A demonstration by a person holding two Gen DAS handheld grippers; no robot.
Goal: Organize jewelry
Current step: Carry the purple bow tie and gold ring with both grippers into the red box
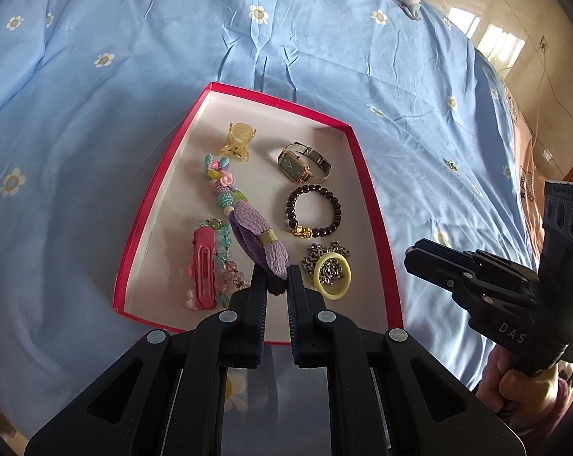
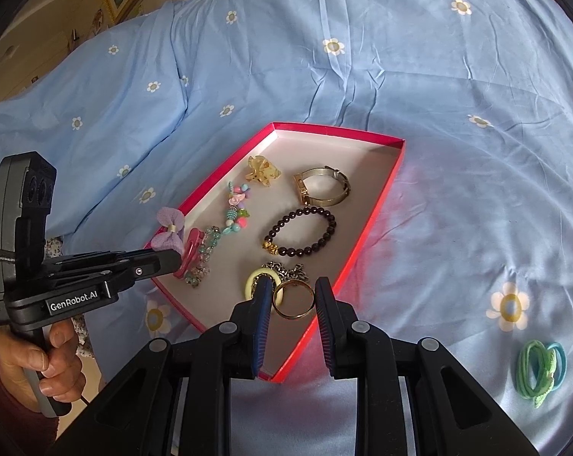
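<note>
- The left gripper (image 1: 277,279) was pinching a purple bow hair clip (image 1: 259,241) by its dark end, holding it up over the near-left part of the red tray (image 1: 377,205).
- The right gripper (image 2: 291,296) had a gold bangle (image 2: 294,298) between its fingertips, jaws spread fairly wide; the right pad seemed to touch the ring, but I honestly couldn't tell if it was really clamped. It sat above the tray's near end.
- Just past it in the tray: a pale yellow ring (image 1: 332,275) lying on a silver chain (image 1: 316,258).
- Further in: a dark bead bracelet (image 1: 313,211) with a gold charm, then a green-faced watch (image 1: 303,162), then a yellow claw clip (image 1: 237,141) near the far end.
- Down the left side: a pastel bead charm string (image 1: 221,184), plus a pink snap clip (image 1: 203,268) touching a string of clear beads (kind of a jumble there).
- The tray sat on a blue flowered bedsheet (image 1: 134,76).
- Well off to the right on the sheet lay green and blue hair ties (image 2: 541,368).
</note>
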